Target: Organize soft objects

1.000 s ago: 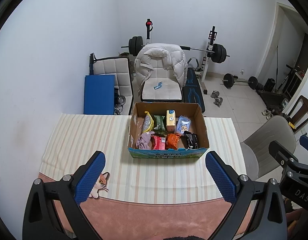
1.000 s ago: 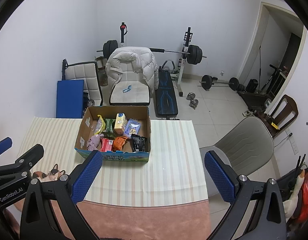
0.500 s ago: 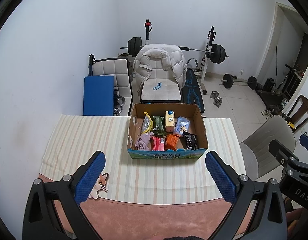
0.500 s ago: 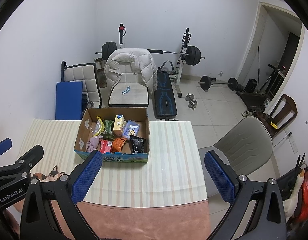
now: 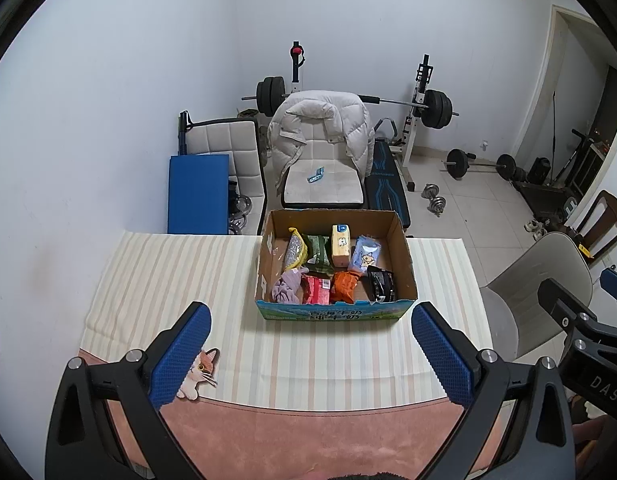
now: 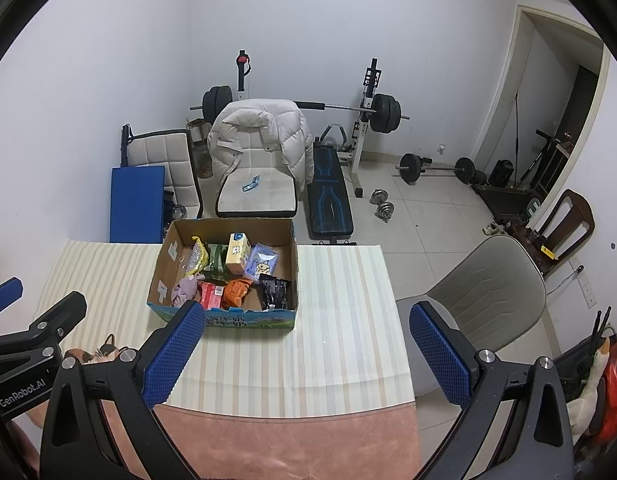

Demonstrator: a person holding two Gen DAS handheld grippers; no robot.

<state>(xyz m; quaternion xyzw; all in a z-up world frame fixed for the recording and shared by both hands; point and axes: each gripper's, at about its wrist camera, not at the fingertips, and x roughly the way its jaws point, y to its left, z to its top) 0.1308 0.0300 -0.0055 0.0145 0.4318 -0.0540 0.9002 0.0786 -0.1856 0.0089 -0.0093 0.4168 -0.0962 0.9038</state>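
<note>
A cardboard box point(image 5: 404, 264) point(image 6: 294, 264) stands on the striped tablecloth point(image 5: 180, 276). It holds several soft packets, among them a purple cloth point(image 5: 286, 286), an orange packet point(image 5: 345, 285), a yellow carton point(image 5: 340, 246) and a pale blue pack point(image 5: 364, 254). A small plush cat point(image 5: 198, 372) lies on the near left of the table, partly behind my left finger. My left gripper point(image 5: 310, 354) is open and empty, held high in front of the box. My right gripper point(image 6: 306, 354) is open and empty, above the table's near right part.
A chair with a white puffer jacket point(image 5: 320, 136), a blue mat point(image 5: 198, 194) and a weight bench with barbell point(image 5: 388, 192) stand behind the table. A grey chair point(image 6: 484, 292) is at the table's right side. Dumbbells lie on the tiled floor.
Both grippers have drawn back and up slightly; the box looks a little farther away. Both stay open and empty.
</note>
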